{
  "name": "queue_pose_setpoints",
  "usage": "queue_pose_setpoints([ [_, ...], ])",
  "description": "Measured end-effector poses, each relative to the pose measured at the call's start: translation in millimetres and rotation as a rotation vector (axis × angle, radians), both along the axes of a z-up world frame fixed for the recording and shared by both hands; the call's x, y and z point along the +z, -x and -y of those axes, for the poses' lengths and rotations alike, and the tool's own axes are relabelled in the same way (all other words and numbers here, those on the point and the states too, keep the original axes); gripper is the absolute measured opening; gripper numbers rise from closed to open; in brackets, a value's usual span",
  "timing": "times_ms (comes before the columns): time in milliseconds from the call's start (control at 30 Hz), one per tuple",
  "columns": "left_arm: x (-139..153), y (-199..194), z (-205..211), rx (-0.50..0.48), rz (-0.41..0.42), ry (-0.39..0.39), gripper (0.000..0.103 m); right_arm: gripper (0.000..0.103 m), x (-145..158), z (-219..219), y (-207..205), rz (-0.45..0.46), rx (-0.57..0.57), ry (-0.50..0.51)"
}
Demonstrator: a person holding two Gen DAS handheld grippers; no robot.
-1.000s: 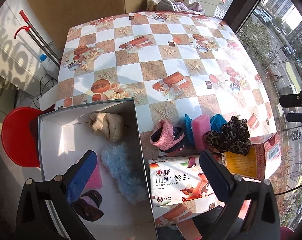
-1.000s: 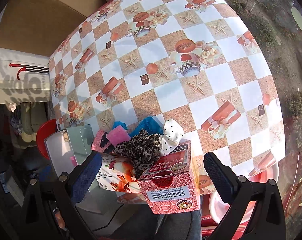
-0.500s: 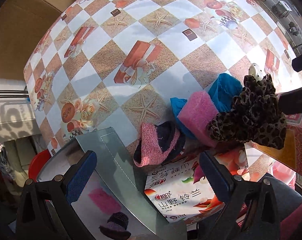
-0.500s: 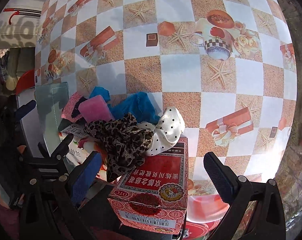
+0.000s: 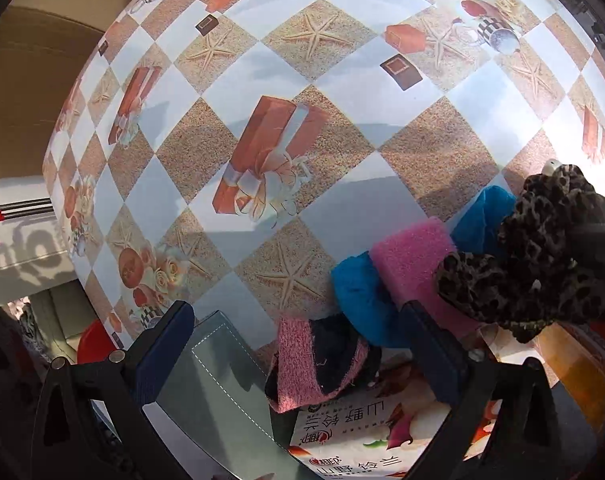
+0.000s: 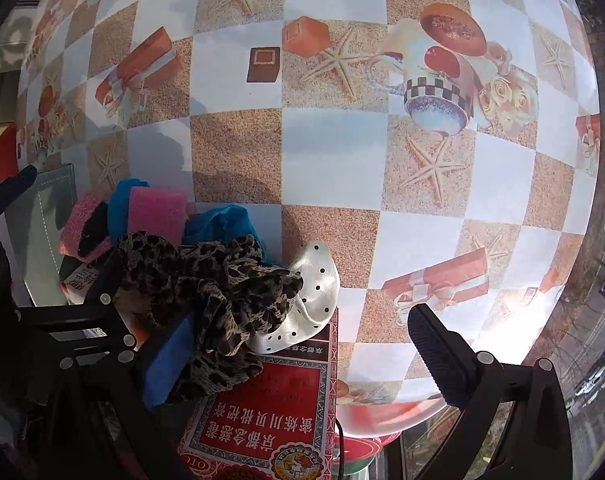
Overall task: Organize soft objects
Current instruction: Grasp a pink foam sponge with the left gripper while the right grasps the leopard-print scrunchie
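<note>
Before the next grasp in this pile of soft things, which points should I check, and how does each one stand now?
1. Left gripper open: ok.
2. Pink-and-navy knitted sock lies between its fingers: ok.
3. Right gripper open: ok.
4. Leopard-print fabric scrunchie and white black-dotted scrunchie between its fingers: ok, though the leopard one drapes over the left finger.
5. Pink foam sponge touches the right finger of the left gripper: not ok.
6. Space in the grey open box: cannot tell.

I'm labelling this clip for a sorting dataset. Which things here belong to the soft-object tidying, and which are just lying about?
Job:
pink-and-navy sock
pink sponge
blue cloth
leopard scrunchie
white dotted scrunchie
grey box

Bystanders:
tissue pack
red carton
</note>
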State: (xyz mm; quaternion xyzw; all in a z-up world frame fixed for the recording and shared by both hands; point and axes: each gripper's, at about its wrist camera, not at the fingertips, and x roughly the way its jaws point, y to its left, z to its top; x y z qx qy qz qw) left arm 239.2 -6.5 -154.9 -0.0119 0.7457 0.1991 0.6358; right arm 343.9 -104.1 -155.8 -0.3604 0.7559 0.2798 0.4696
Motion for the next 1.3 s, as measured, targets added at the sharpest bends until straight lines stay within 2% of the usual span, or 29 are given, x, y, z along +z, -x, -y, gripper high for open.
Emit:
queue_pose_setpoints([
  [67, 10, -7, -23, 0.093, 0.061, -0.071, 0.103, 0.103, 7, 8, -20, 0.07, -0.055, -0.018],
  [100, 16, -9, -35, 0.147, 0.084, -0.078, 0.103, 0.103, 10, 14, -30, 0.102, -0.087, -0.027],
  [167, 26, -7, -56, 0.244, 0.132, -0.049, 0.103, 0.103, 17, 28, -49, 0.129, -0.166, -0.052],
  [233, 34, -6, -66, 0.279, 0.156, -0.013, 0.103, 0.103, 20, 44, -62, 0.11, -0.257, -0.08],
  [333, 34, -3, -63, 0.255, 0.148, 0.018, 0.103, 0.103, 19, 58, -69, 0.026, -0.336, -0.143],
  [433, 29, -1, -41, 0.209, 0.128, 0.091, 0.103, 0.103, 12, 51, -60, -0.032, -0.296, -0.16],
  [500, 24, 2, -26, 0.158, 0.112, 0.126, 0.103, 0.103, 7, 24, -47, -0.049, -0.246, -0.161],
  [633, 8, 1, 7, -0.014, 0.026, 0.085, 0.103, 0.103, -13, 2, -29, -0.086, -0.164, -0.132],
  [733, -6, 1, 17, -0.073, -0.028, 0.053, 0.103, 0.103, -32, -6, -26, -0.078, -0.125, -0.083],
  [800, -12, 1, 15, -0.047, -0.036, 0.064, 0.103, 0.103, -43, -8, -25, -0.091, -0.135, -0.059],
  [833, -13, 0, 12, -0.026, -0.036, 0.069, 0.103, 0.103, -46, -7, -27, -0.121, -0.169, -0.072],
  [900, -15, -2, 6, 0.013, -0.028, 0.068, 0.103, 0.103, -46, -5, -31, -0.119, -0.205, -0.081],
  [1033, -14, -13, -12, 0.064, -0.003, 0.007, 0.103, 0.103, -43, 5, -47, -0.102, -0.267, -0.096],
  [1133, -3, -20, -33, 0.12, 0.045, -0.049, 0.103, 0.103, -39, 20, -66, -0.033, -0.303, -0.075],
  [1233, 17, -21, -57, 0.203, 0.122, -0.069, 0.103, 0.103, -37, 44, -86, 0.063, -0.343, -0.027],
  [1300, 28, -18, -69, 0.237, 0.159, -0.066, 0.103, 0.103, -34, 60, -97, 0.076, -0.398, -0.017],
])
